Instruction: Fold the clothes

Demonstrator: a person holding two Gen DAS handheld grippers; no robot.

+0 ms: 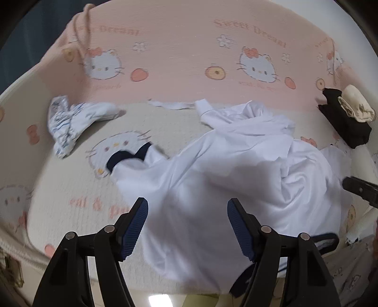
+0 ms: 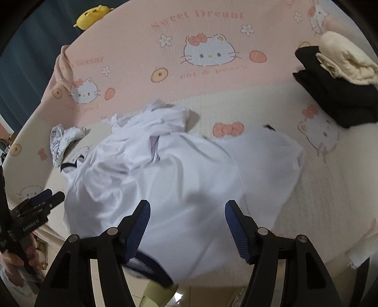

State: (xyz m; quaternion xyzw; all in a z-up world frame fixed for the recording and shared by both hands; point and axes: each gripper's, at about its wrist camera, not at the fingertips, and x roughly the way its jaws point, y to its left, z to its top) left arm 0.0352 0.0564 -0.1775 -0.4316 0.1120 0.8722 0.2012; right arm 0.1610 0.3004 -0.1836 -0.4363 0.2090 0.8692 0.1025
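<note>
Honestly, both views are smeared with blur, so I only get rough shapes. My left gripper [image 1: 187, 228] has its jaws spread wide with nothing between the blue pads; the white garment [image 1: 236, 165] lies rumpled on the bed sheet [image 1: 70, 189] beyond and under them. My right gripper [image 2: 187, 228] is likewise spread and pinching nothing above the same cloth [image 2: 153, 184]. The garment's navy-trimmed edge [image 2: 151, 266] hangs over the near edge of the bed and is partly cut off behind my left finger. Whether the fingertips brush the fabric I cannot tell. A small blue-patterned piece [image 1: 63, 125] sits far left, well apart. At far right a black folded stack [image 2: 335, 96] carries a cream item [image 2: 345, 63], cropped by the frame. A yellow plush [image 2: 91, 15] peeks from behind the pink cover [image 2: 141, 47].
</note>
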